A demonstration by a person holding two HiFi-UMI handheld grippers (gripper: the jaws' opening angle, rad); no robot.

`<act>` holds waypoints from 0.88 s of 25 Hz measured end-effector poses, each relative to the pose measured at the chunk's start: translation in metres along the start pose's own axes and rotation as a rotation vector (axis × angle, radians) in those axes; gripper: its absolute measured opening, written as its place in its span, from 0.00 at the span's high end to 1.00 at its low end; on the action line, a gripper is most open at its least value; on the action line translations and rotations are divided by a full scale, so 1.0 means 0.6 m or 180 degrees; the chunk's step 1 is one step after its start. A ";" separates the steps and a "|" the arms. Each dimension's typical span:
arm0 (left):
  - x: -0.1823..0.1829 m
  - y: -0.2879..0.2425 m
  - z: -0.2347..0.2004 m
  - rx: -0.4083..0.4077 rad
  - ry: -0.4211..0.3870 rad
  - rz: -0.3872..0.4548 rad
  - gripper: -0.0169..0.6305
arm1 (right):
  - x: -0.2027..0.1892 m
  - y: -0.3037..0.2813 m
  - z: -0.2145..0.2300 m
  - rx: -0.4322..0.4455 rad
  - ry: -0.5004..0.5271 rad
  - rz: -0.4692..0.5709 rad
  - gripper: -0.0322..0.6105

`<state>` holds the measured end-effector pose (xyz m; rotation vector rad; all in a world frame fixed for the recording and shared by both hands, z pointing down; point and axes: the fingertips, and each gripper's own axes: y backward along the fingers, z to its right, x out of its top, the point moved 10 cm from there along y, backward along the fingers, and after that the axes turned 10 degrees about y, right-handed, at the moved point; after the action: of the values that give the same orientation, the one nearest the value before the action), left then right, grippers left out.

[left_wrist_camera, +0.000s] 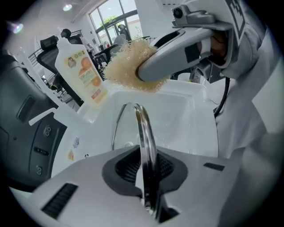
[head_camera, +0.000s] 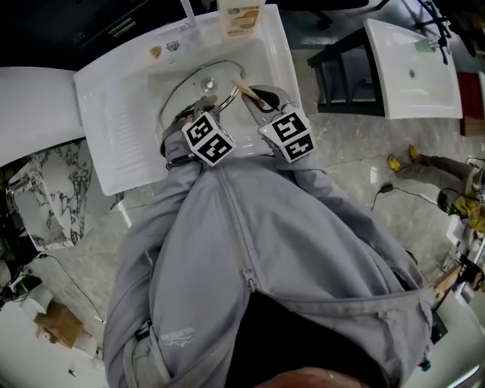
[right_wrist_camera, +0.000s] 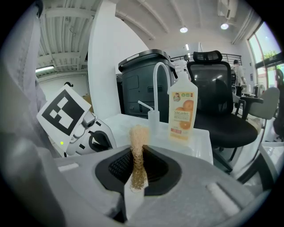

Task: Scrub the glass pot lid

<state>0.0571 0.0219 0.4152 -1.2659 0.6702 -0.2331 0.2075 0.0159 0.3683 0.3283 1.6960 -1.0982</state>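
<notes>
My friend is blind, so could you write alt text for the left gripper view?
The left tongs grip a glass pot lid by its rim, edge-on over a white sink. Above it, the right tongs hold a tan scrubber, beside an orange-labelled bottle.

The glass pot lid (head_camera: 198,85) sits in the sink (head_camera: 114,125), with the left hand-held gripper (left_wrist_camera: 149,184) on its near edge. A bottle (head_camera: 241,17) stands behind, on the sink's rim.
</notes>
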 end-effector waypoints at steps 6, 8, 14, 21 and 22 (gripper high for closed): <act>-0.006 0.028 -0.036 0.0086 0.0150 0.0383 0.95 | 0.009 0.006 -0.003 -0.0054 -0.0033 0.0048 0.89; -0.008 0.043 -0.061 0.0101 0.0329 0.0521 0.95 | 0.019 0.004 -0.007 -0.0032 -0.0008 0.0080 0.89; -0.047 0.090 -0.133 -0.0353 0.1526 0.1086 0.95 | 0.048 -0.010 -0.018 0.0005 0.0028 0.0128 0.89; -0.132 0.124 -0.163 -0.0613 0.2609 0.1649 0.95 | 0.073 -0.052 -0.032 0.0184 0.0197 0.0103 0.89; -0.144 0.130 -0.167 -0.0627 0.2718 0.1725 0.95 | 0.074 -0.060 -0.036 0.0230 0.0216 0.0089 0.89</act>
<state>-0.0847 0.0101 0.3575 -1.0919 1.7715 -0.2574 0.1517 0.0011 0.3489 0.4382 1.7088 -1.1408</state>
